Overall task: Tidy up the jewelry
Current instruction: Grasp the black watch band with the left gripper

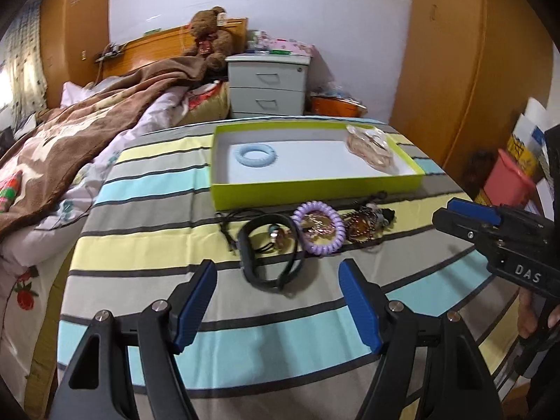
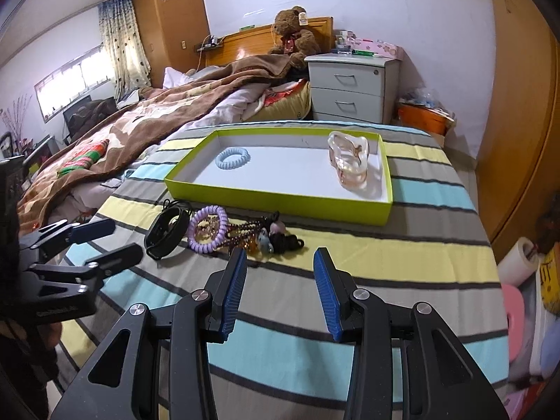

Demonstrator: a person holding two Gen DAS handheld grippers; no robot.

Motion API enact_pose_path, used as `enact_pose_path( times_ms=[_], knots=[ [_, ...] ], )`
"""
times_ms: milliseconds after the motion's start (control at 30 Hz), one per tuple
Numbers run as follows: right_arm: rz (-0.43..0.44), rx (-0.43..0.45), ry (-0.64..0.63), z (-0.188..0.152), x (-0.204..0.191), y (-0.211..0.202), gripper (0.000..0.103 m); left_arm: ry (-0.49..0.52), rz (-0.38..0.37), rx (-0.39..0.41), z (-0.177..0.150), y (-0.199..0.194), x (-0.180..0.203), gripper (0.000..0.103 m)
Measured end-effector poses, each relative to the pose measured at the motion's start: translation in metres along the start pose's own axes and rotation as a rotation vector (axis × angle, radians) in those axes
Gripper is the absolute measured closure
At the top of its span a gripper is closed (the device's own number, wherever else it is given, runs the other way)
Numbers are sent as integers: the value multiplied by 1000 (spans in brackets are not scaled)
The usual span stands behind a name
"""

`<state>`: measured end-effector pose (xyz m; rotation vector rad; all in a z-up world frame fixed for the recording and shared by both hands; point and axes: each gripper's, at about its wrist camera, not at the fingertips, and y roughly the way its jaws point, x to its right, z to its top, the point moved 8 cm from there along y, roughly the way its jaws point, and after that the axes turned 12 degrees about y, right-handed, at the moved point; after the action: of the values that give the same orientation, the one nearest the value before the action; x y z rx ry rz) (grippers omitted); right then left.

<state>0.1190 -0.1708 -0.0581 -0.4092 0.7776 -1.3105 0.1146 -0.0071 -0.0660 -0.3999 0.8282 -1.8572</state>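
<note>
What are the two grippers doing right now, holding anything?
Left gripper: open, holding nothing.
Right gripper: open, holding nothing.

One green tray [image 2: 280, 203], two spiral hair ties, one blue [image 2: 232, 158], one purple [image 2: 208, 232], one black band [image 2: 166, 234]

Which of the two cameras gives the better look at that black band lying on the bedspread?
The left wrist view: the black band lies straight ahead, its whole loop visible. In the right wrist view the band sits off to the left, smaller and seen more edge-on.
</note>
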Motion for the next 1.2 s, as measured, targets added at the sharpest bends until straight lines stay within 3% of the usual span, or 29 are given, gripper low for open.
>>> enact_pose_path(
  times_ms=[333, 433, 600, 700, 867, 1000, 1200],
  knots=[
    [-17, 19, -10, -2, 0, -9, 62, 48, -41, -32, 2, 31, 14, 30],
    [-15, 19, -17, -3, -2, -9, 62, 66, -19, -37, 2, 35, 13, 36],
    [-13, 20, -20, -2, -4, -8, 62, 70, -24, -59, 4, 42, 12, 61],
    [-14, 18, -22, -2, -4, -7, 62, 88, -30, -103, -2, 51, 15, 69],
    [-15, 9, -22, -1, -5, -4, 62, 105, -17, -100, -2, 50, 17, 85],
    [-13, -2, -30, 1, -8, 2, 62, 81, -17, -82, 0, 45, 11, 91],
    [51, -37, -54, 8, -27, 16, 62, 21, -25, -35, 3, 29, -2, 91]
  ],
)
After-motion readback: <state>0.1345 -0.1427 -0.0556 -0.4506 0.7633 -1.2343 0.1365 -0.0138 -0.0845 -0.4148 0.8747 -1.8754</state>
